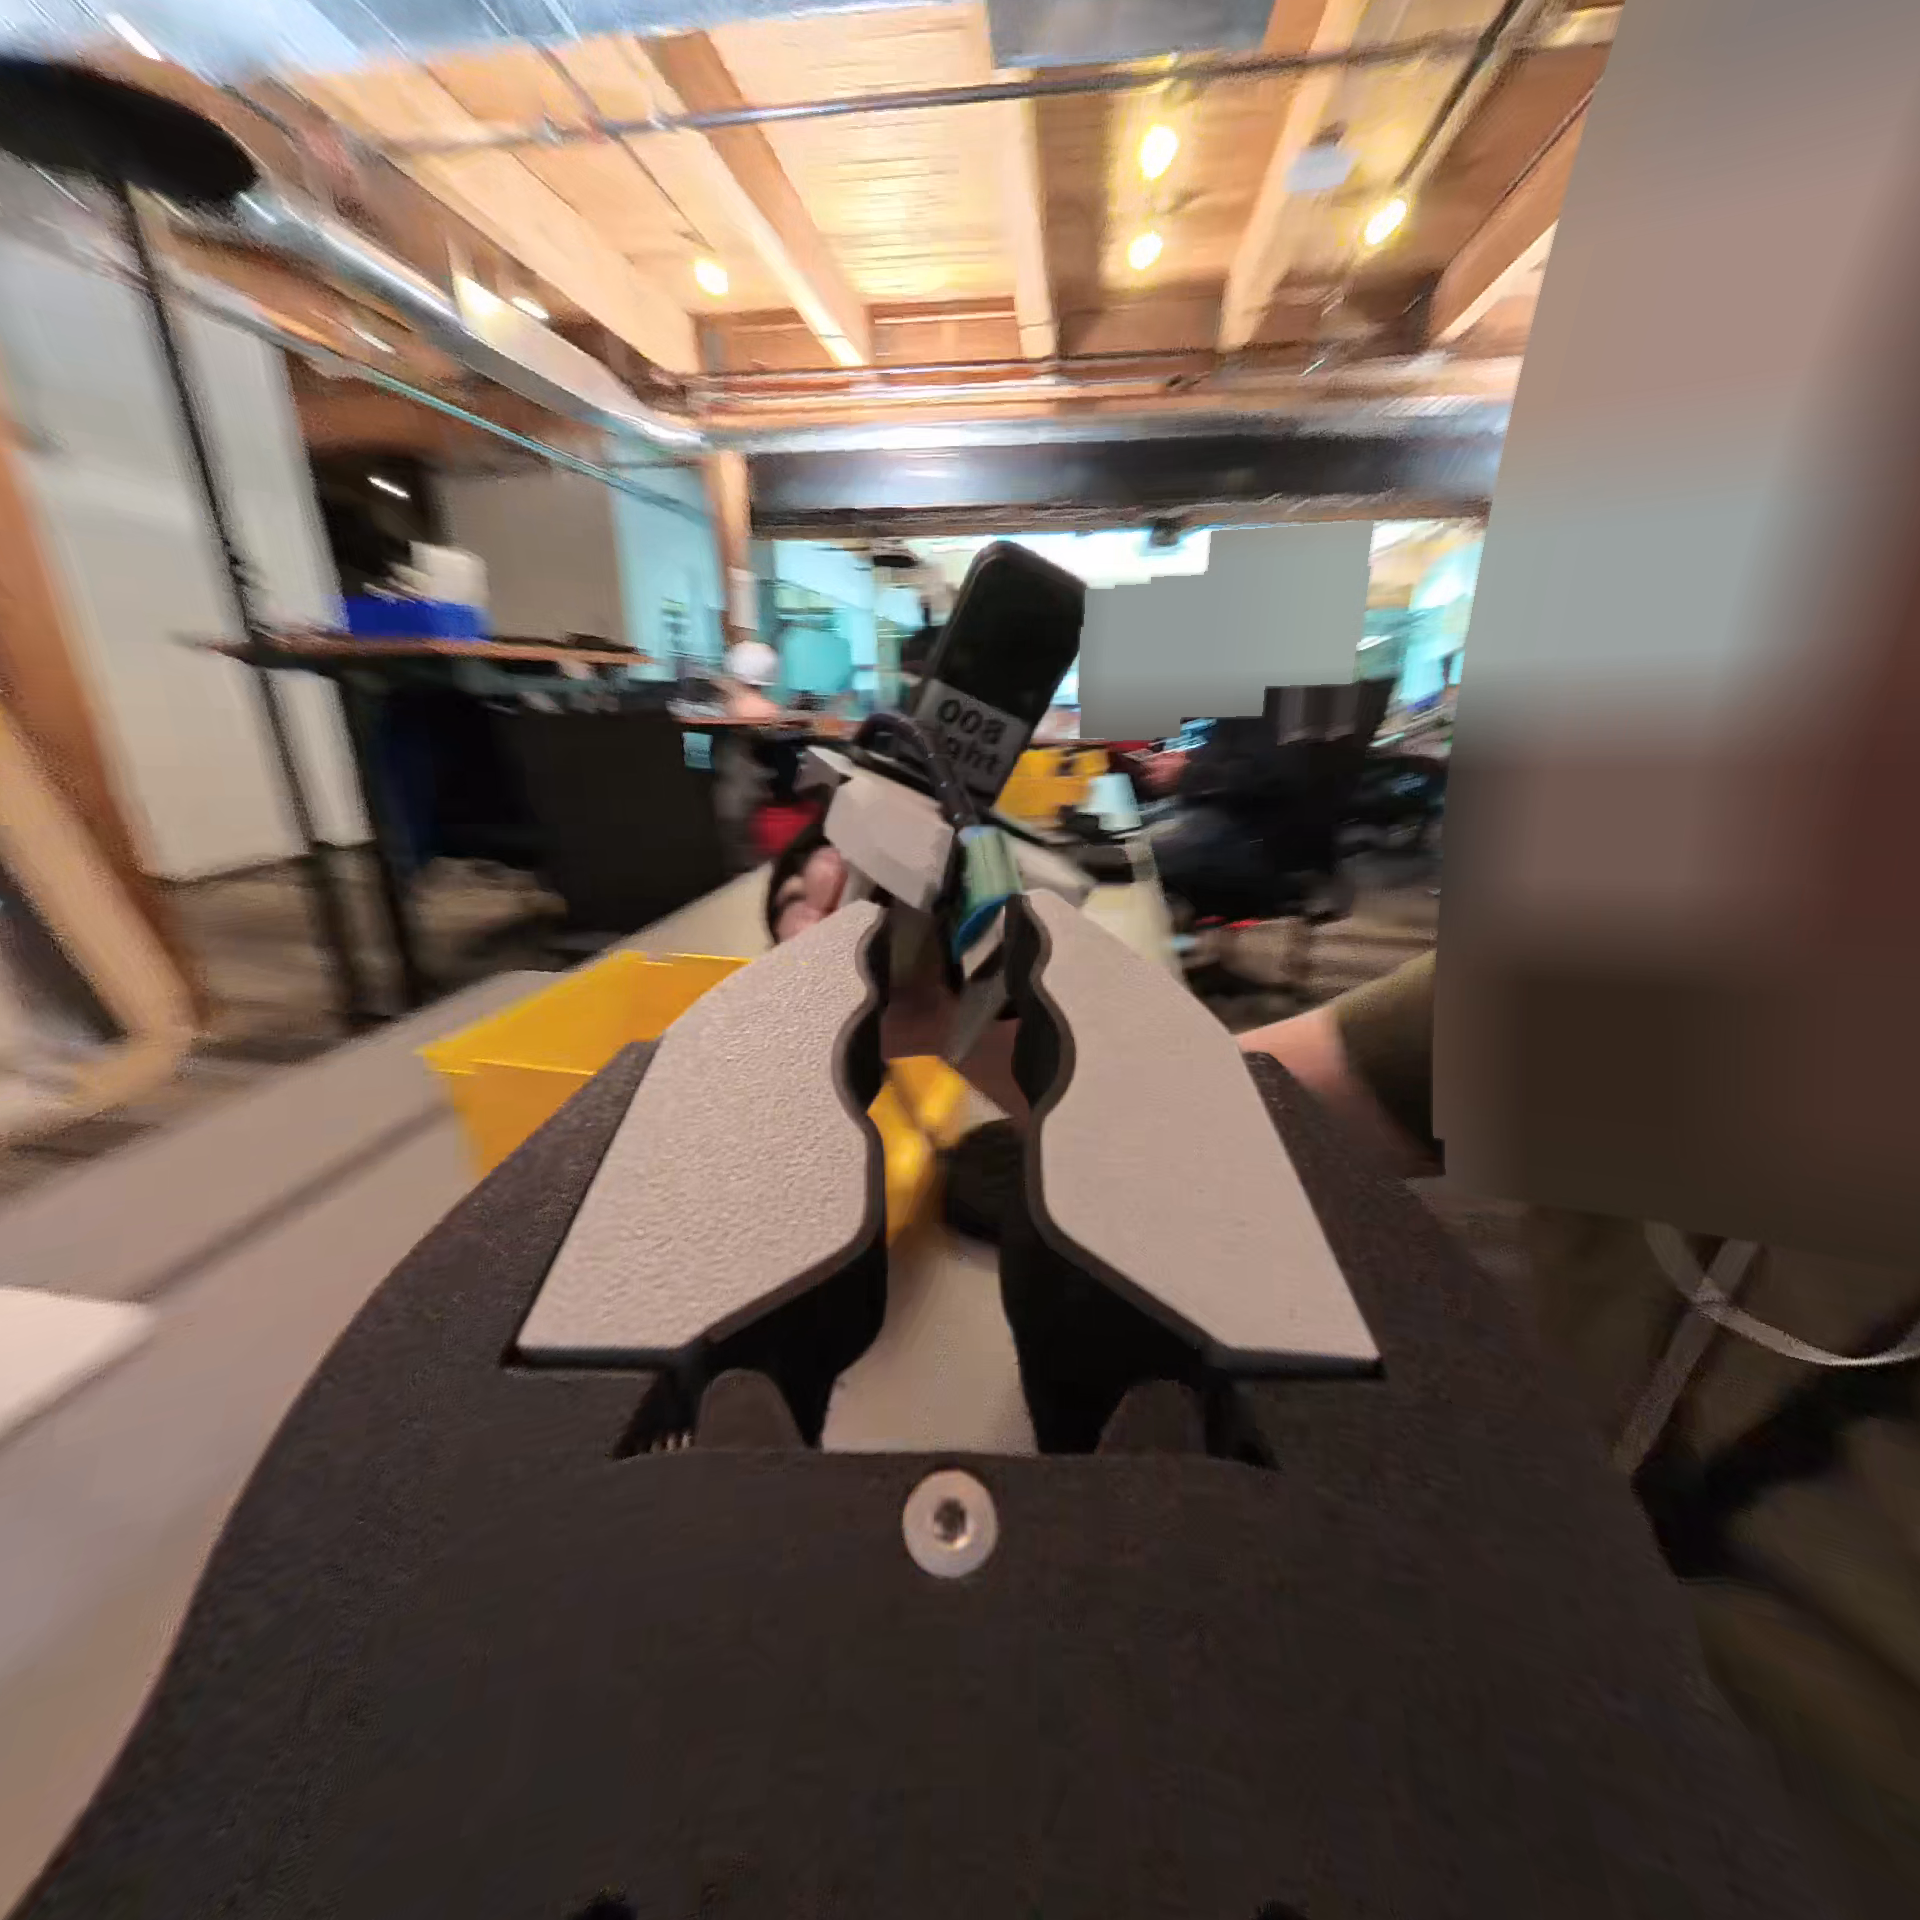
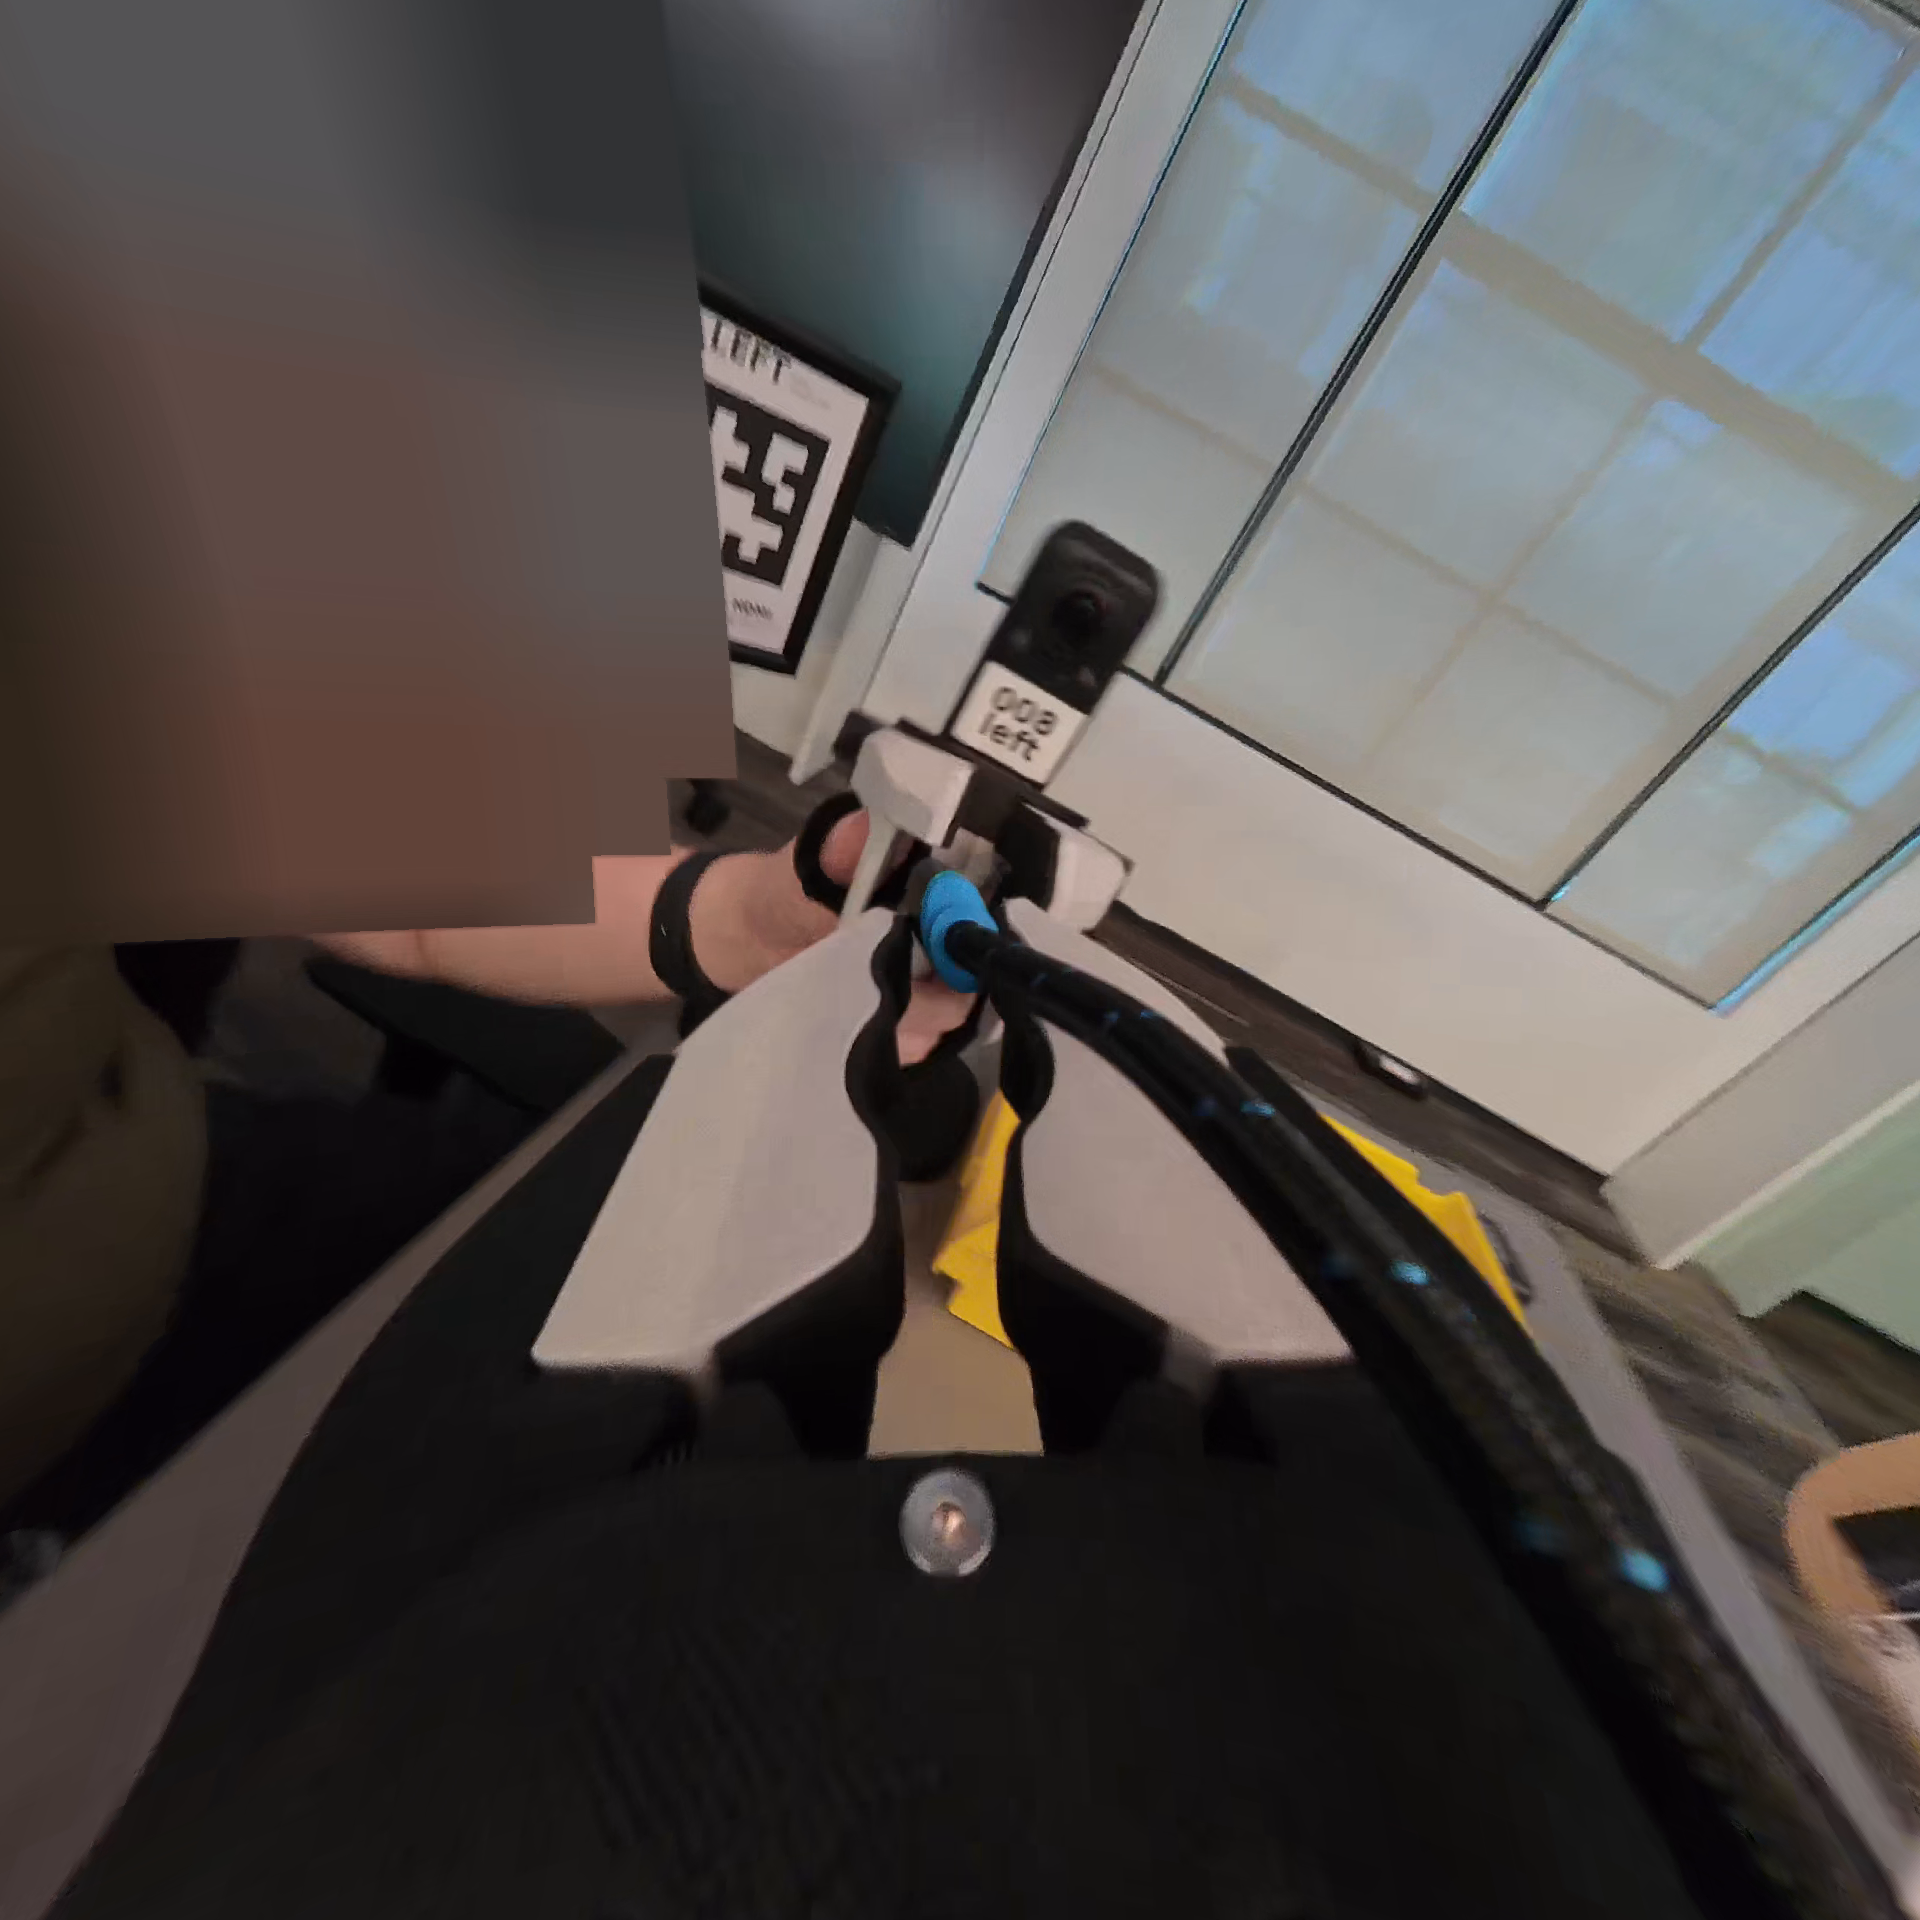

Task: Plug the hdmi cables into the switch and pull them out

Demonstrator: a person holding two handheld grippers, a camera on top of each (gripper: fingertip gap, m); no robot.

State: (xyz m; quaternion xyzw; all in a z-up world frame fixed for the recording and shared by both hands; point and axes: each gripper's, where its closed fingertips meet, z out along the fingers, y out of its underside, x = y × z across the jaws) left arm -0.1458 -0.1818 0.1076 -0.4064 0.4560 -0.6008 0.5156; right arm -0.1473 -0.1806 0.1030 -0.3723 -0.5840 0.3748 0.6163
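Note:
Both grippers are held up in the air, tip to tip, facing each other. My right gripper (image 2: 954, 935) is shut on the blue-collared plug (image 2: 951, 925) of a black braided HDMI cable (image 2: 1299, 1174), which runs back over its right finger. The plug's front end reaches into the tips of my left gripper (image 2: 987, 862). In the left wrist view the teal-blue plug (image 1: 982, 878) sits just past my left gripper (image 1: 948, 914), whose jaws stand narrowly apart. The view is too blurred to show what they hold. The right gripper (image 1: 971, 904) shows beyond it. No switch shows in either view.
A yellow bin (image 1: 582, 1029) stands on the grey table (image 1: 260, 1195) below the grippers, and it also shows in the right wrist view (image 2: 977, 1268). A person's hand (image 2: 769, 925) holds the left gripper. A glazed door (image 2: 1455, 520) and a framed marker (image 2: 769, 488) lie behind.

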